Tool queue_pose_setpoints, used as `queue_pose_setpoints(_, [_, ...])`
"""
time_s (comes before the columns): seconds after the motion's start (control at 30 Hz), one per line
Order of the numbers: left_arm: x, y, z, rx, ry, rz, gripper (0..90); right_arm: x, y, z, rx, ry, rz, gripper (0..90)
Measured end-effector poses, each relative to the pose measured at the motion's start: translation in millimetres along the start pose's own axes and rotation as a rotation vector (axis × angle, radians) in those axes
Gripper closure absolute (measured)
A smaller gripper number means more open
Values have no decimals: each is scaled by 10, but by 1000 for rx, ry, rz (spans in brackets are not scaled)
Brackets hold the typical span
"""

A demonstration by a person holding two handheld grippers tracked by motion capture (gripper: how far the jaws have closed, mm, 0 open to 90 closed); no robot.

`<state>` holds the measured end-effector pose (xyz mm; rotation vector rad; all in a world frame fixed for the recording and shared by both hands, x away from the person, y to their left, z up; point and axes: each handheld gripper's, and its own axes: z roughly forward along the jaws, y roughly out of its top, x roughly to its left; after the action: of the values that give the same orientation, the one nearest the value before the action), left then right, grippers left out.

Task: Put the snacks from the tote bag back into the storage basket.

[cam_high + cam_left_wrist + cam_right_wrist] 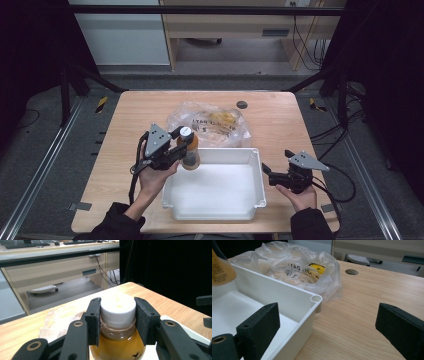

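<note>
The left tongs are clamped on the white cap of a small bottle of amber liquid; the left gripper view shows both black pads pressed flat against the cap's sides. In the high view the bottle hangs upright at the far-left corner of the white tray, over its rim or just inside it. Whether its base already rests on the tray floor I cannot tell from this angle; it looks lifted.

The tray sits at the near edge of the tabletop, right of the middle, and its floor looks bare apart from the bottle arriving. Behind it, toward the middle of the tabletop, lies a crumpled clear plastic bag with something yellow inside, touching the tray's far wall.

The right tongs stand wide apart with nothing between them, just beside the tray's right wall; one jaw reaches over the tray's rim and the other over bare wood.

Judged from this, the pick-up is done and the carry nearly so. What is left is to lower the bottle onto the tray floor, open the left tongs and draw them clear without tipping it.
</note>
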<state>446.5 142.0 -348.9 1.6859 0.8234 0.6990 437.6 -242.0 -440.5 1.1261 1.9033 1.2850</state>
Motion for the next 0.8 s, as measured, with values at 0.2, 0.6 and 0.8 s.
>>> queue_pose_setpoints(0.2, [-54,-105,3,32,-15,4,590,14,-14,4,11,-2,-20,58])
queue_pose_setpoints(0.6, [-94,-300,15,80,-24,-4,590,35,-28,-10,16,0,-24,61])
queue_pose_setpoints(0.8, [-105,-361,7,98,-27,-9,590,37,-28,-13,16,1,-22,62])
